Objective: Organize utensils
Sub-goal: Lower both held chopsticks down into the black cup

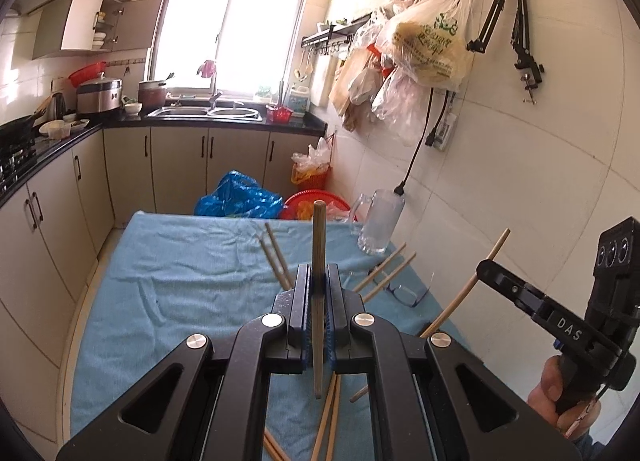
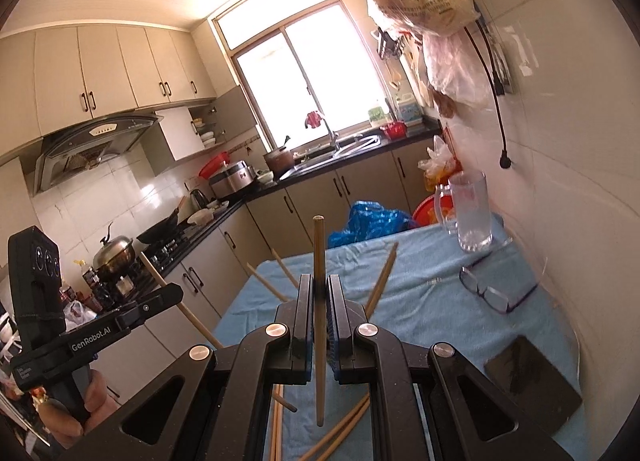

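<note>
Left tool [image 1: 319, 281] clamped on one chopstick [image 1: 318, 245], stick upright at frame centre, tip poking above the jaws, tail hanging below; right tool [image 2: 319, 289] likewise clamped on its own chopstick [image 2: 319, 253], upright at centre of the right wrist view; both held clear above the surface [image 1: 180, 281], which is covered by a blue cloth; loose chopsticks [image 1: 276, 257] scattered on the cloth, some mid-frame left of the jaws, a pair [image 1: 386, 271] to the right, more at the bottom under the tool; glass mug [image 1: 380, 221] stands at the far right edge of the cloth, probably the drop target, a guess only; glasses [image 2: 496, 291] lie right of centre, dark phone [image 2: 532, 373] lower right; sticks look light, stiff, smooth wood or bamboo, likely to pivot or slip between flat pads; grip near mid-length holds them steadier; mug is fragile, so ease tips in rather than knock the rim.
</note>
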{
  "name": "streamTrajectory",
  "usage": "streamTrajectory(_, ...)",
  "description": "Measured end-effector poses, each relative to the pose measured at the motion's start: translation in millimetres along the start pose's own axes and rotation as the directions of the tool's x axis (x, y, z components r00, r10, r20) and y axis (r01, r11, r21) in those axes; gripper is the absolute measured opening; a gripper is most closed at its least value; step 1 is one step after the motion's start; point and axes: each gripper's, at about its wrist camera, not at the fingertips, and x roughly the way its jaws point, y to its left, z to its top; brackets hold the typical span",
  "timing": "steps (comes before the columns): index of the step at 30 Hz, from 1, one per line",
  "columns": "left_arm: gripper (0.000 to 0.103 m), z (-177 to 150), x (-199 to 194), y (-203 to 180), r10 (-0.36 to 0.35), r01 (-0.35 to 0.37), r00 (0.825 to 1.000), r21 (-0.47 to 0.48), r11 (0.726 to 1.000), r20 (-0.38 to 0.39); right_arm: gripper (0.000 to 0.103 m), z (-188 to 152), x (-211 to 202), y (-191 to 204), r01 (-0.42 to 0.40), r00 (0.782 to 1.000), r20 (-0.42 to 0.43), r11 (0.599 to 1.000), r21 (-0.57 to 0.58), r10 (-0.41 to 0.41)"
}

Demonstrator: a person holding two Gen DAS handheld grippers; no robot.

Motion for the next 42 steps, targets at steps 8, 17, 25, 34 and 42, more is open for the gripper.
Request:
streamTrajectory(8, 0.006, 50, 2, -1, 0.001, -0.001, 0.998, 0.005, 1.0, 0.064, 0.007, 35, 10, 2, 0.0, 0.999, 0.055, 1.0, 0.009, 0.0)
streamTrajectory(17, 0.006, 65, 53, 6, -0.004, 0.005, 0.999, -0.033, 0.999, 0.033, 0.007, 62, 44, 1, 0.045, 0.996, 0.078, 0.999, -0.012, -0.044)
streamTrajectory(25, 0.006, 34, 105, 26, -0.005, 0.0, 0.998, -0.073, 0.997, -0.061, 0.007, 47, 91, -17, 0.065, 0.998, -0.009, 0.998, 0.002, -0.065)
streamTrajectory(34, 0.006, 6, 124, 39, 0.014, -0.024, 0.994, -0.085, 0.996, -0.111, 0.008, 13, 115, -20, 0.067, 0.993, -0.099, 0.998, -0.017, -0.069)
streamTrajectory(42, 0.012, 7, 106, 37, 0.017, -0.023, 0.997, -0.078, 0.997, -0.079, 0.01, 14, 100, -18, 0.073, 0.994, -0.079, 0.997, -0.032, -0.076)
